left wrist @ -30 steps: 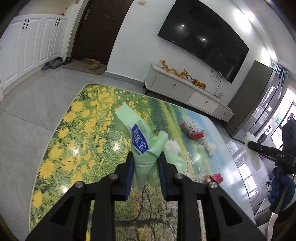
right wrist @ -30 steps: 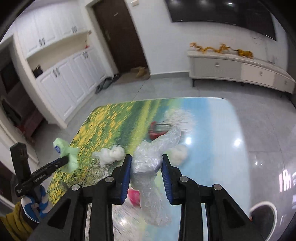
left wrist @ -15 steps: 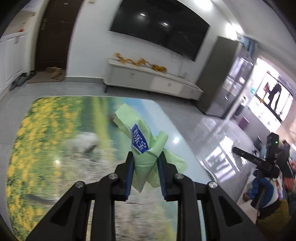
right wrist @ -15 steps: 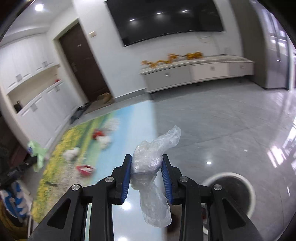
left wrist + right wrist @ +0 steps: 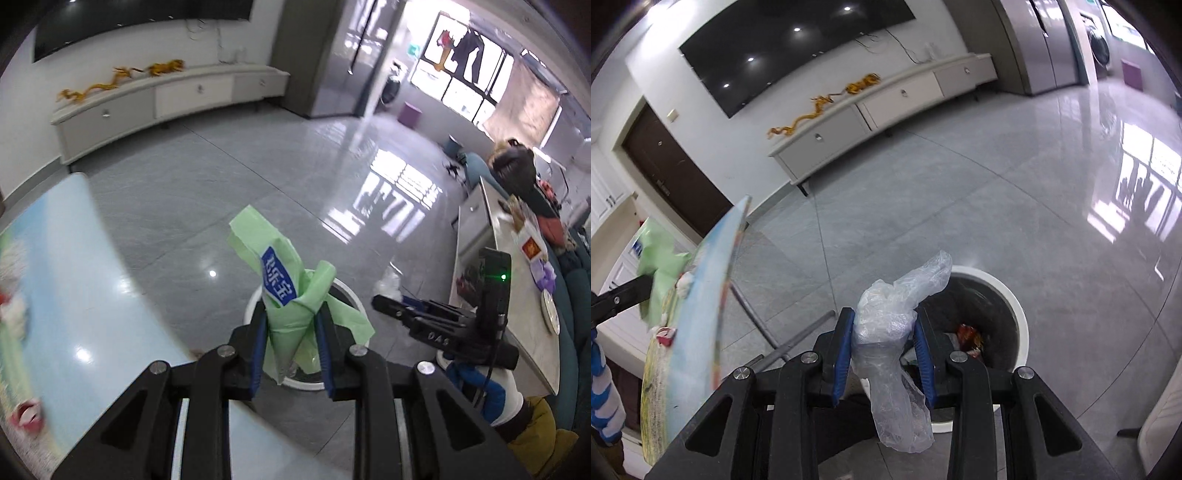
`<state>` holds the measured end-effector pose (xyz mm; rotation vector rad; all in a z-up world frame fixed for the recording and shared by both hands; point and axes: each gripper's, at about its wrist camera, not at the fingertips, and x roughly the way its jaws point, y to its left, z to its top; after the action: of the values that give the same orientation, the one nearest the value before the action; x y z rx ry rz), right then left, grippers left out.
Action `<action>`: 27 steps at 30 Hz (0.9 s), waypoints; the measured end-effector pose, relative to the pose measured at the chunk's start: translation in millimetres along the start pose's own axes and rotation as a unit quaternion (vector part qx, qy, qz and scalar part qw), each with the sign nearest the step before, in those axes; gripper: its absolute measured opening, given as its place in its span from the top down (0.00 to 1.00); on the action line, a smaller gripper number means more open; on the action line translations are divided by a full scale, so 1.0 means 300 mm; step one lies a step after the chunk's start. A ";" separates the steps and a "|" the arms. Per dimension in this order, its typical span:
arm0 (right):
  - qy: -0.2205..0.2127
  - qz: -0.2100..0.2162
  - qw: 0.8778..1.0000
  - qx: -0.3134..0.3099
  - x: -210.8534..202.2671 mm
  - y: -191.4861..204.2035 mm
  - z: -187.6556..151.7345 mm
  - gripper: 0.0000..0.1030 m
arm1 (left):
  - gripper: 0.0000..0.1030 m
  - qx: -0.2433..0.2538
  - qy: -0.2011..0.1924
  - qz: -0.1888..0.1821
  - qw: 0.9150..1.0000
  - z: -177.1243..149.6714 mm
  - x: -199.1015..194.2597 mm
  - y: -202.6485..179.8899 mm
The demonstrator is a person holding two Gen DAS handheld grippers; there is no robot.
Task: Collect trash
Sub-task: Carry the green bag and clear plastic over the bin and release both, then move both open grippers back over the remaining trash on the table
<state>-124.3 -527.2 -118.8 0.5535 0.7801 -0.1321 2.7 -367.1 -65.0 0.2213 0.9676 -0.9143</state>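
Left wrist view: the left gripper is clamped on a crumpled green plastic bag with a blue printed label; the bag stands up between the blue-padded fingers, its loose ends splaying to the right; behind and below it sits a round white-rimmed trash bin on the grey tiled floor; the glossy counter with its landscape print runs along the left, a small red scrap lying near its lower edge; the right gripper reaches in from the right, a clear wad at its tip.

Right wrist view: the right gripper is closed around a clear plastic bag, whose tail hangs below the fingers; the bin lies directly beyond, with red wrappers inside; the counter tilts along the left; the green bag shows at its far side.
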 end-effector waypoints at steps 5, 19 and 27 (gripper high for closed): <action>0.015 -0.007 1.000 0.017 0.070 -0.065 0.012 0.66 | 0.72 0.012 0.030 -0.013 0.999 0.055 0.179 -0.055; 0.015 -0.040 0.998 0.044 0.031 -0.107 -0.019 0.52 | 0.52 0.005 0.027 -0.011 1.000 0.020 0.173 -0.028; -0.026 -0.029 0.999 -0.022 -0.134 0.043 -0.016 0.49 | 0.52 0.014 -0.071 0.045 0.996 -0.035 -0.087 0.015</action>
<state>-151.9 -517.2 -88.1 0.4844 0.7468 -0.1817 -6.4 -343.9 -51.6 0.2181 0.8083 -0.8500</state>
